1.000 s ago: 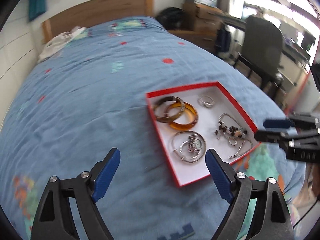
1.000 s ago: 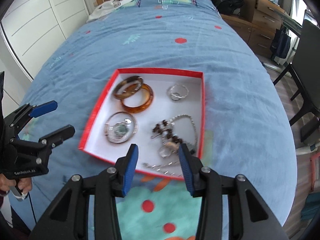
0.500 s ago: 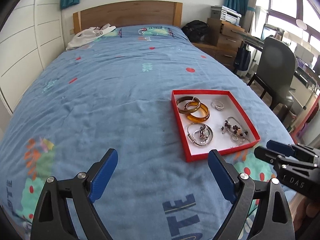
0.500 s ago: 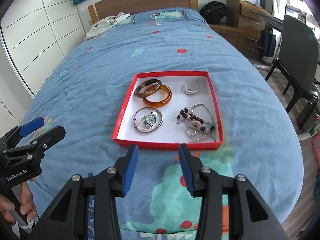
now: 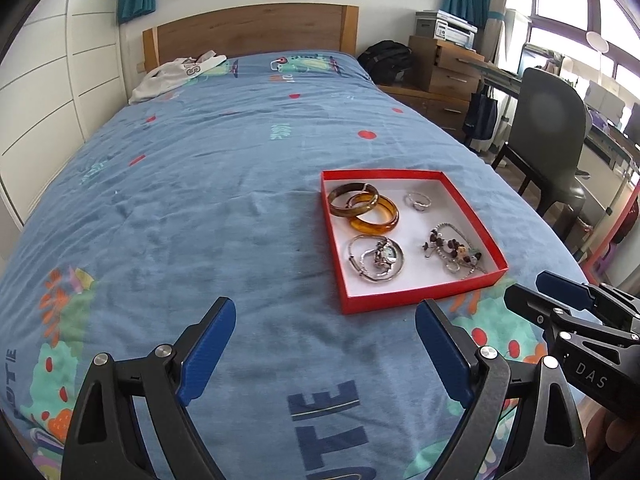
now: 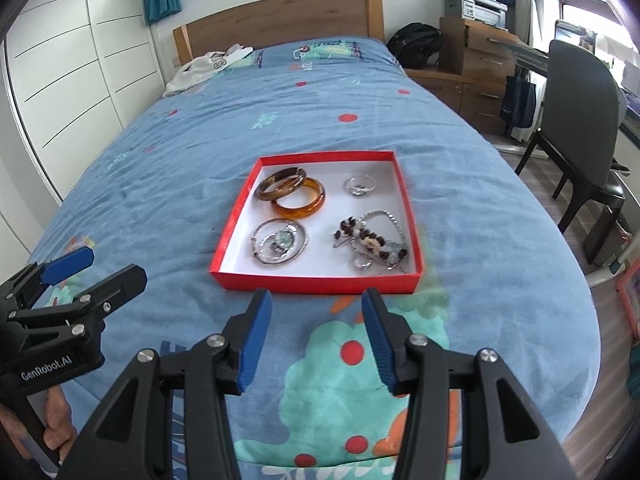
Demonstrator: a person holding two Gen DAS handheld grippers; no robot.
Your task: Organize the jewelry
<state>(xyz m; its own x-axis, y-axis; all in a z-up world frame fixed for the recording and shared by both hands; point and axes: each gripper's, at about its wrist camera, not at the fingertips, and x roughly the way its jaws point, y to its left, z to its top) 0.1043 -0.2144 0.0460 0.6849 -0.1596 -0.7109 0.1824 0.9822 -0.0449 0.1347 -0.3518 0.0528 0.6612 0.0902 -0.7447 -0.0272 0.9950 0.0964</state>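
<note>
The red tray (image 6: 316, 280) with a white floor sits on the blue bedspread (image 6: 200, 152) of the bed, toward its foot end and right half. Inside, at the far left corner, a dark brown bangle (image 6: 281, 183) leans on an amber bangle (image 6: 299, 202), the two overlapping. At the far right lie small silver rings (image 6: 360, 185), apart from the bangles. Near left, silver hoop bracelets (image 6: 280, 242) lie tangled around a pale green watch-like piece. Near right, a heap of dark beads and silver chain (image 6: 372, 242) reaches almost to the tray's near wall.

In the left wrist view the same tray (image 5: 420, 298) lies ahead and to the right, with the amber bangle (image 5: 374, 214) and the bead heap (image 5: 454, 250) visible in it.

The right claw (image 6: 317, 338) hovers just before the tray's near wall, above the bedspread's teal and orange print; its blue pads stand partly apart, having just been opening, with nothing between them. The left claw (image 5: 325, 354) hangs over the bedspread left of the tray, jaws wide apart and empty. Each claw appears at the edge of the other's view: the left claw (image 6: 94, 266) at lower left, held by a hand (image 6: 56, 426), the right claw (image 5: 536, 290) at lower right.

At the bed's far end stands a wooden headboard (image 6: 280, 20) with a white garment (image 6: 208, 66) lying near it. A dark chair (image 6: 580, 92) stands beside the bed on the right.
</note>
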